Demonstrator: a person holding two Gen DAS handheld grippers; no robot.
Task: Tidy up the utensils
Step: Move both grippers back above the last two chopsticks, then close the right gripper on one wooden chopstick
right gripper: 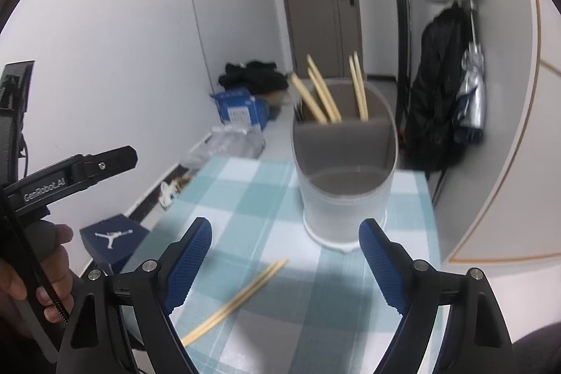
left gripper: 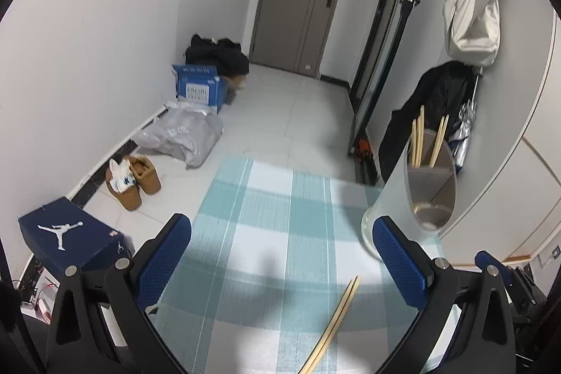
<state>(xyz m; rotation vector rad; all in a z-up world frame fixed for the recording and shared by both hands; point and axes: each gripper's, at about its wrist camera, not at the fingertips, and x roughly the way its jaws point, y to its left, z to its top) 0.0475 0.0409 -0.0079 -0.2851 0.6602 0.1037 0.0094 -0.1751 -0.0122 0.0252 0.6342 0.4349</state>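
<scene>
A white utensil holder (right gripper: 345,177) with grey dividers stands on the teal checked tablecloth (right gripper: 266,198); it also shows in the left wrist view (left gripper: 413,184). Several wooden chopsticks (right gripper: 322,93) stand in its far compartments. A pair of chopsticks (right gripper: 235,300) lies flat on the cloth, also seen in the left wrist view (left gripper: 336,321). My right gripper (right gripper: 285,247) is open and empty, above the cloth just in front of the holder. My left gripper (left gripper: 280,244) is open and empty, left of the holder.
The table's left edge drops to a tiled floor with a navy shoebox (left gripper: 70,233), brown boots (left gripper: 135,181), bags and a blue box (left gripper: 198,86). A curved white wall (right gripper: 491,163) and hanging coats (right gripper: 438,93) stand to the right.
</scene>
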